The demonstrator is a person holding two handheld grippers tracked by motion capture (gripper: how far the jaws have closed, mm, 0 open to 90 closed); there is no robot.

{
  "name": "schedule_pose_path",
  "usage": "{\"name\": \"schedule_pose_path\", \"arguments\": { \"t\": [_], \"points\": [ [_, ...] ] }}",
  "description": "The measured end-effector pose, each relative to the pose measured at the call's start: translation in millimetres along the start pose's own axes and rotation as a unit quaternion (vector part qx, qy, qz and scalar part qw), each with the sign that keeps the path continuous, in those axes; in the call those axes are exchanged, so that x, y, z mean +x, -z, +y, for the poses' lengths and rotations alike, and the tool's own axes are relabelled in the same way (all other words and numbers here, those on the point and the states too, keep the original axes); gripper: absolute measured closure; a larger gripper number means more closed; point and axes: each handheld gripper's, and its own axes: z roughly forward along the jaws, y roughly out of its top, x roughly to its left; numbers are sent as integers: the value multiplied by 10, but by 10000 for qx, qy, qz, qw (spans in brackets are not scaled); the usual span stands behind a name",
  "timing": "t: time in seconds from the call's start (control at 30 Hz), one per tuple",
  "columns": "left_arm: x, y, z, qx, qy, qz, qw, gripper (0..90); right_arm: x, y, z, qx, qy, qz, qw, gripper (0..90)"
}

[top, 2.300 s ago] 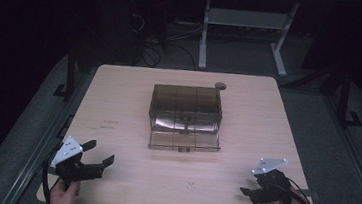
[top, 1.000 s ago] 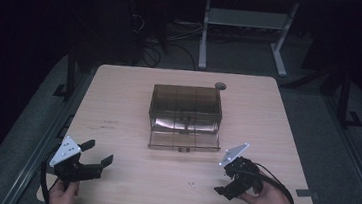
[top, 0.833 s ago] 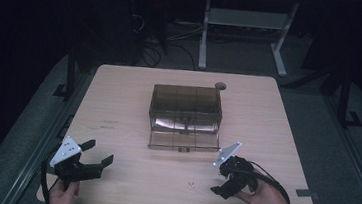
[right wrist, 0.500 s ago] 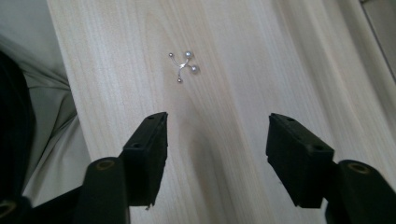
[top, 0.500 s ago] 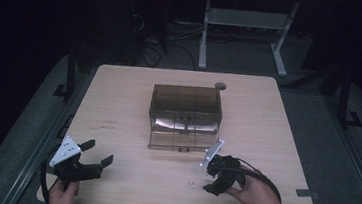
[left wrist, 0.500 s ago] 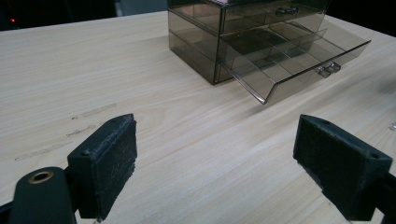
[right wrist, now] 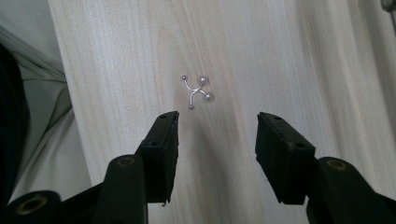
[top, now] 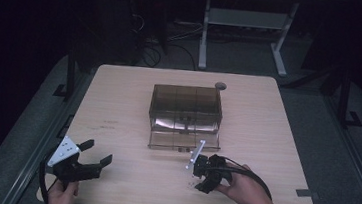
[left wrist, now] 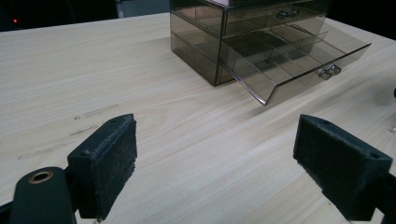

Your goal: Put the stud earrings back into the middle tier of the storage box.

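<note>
A smoked clear drawer box (top: 186,105) stands mid-table, its bottom drawer (top: 184,140) pulled out toward me. The left gripper view has the same box (left wrist: 233,32) and its open drawer (left wrist: 299,60) ahead to the right. A small pair of silver wire earrings with pearl beads (right wrist: 195,91) lies on the wood just beyond my right gripper's tips. My right gripper (right wrist: 217,140) is open, tipped down over them, nothing between its jaws; in the high view it (top: 200,183) sits just in front of the drawer. My left gripper (top: 97,153) rests open at the front left, empty (left wrist: 215,158).
A small round grey disc (top: 219,86) lies at the table's back edge behind the box. The table's front edge (right wrist: 60,93) runs close to the left of the earrings, with the person's clothing past it. Desk legs and cables stand on the floor beyond.
My right gripper has swung from the front right corner leftward to the front middle and tipped downward over the earrings. The left gripper has stayed put.
</note>
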Motion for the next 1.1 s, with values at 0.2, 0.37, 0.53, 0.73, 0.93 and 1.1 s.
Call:
{"name": "schedule_pose_path", "arguments": {
  "t": [0.2, 0.37, 0.53, 0.73, 0.93, 1.1],
  "points": [
    [14, 18, 0, 20, -7, 22, 10000, 129, -4, -23, 75, 37, 172, -34, 9998, 537],
    [15, 12, 0, 3, 0, 5, 10000, 129, -15, -60, 112, 126, 232, 58, 9996, 606],
    [16, 15, 0, 17, -13, 2, 10000, 129, -19, -95, 167, 250, 287, 155, 9992, 664],
    [10, 19, 1, -25, 51, -2, 10000, 129, -14, -113, 264, 421, 431, 179, 9980, 704],
    [10, 16, 3, -44, 58, -16, 10000, 129, -17, -187, 313, 618, 538, 246, 9963, 732],
    [13, 21, 2, -42, 88, -10, 10000, 129, -15, -203, 317, 685, 560, 222, 9958, 753]
  ]
}}
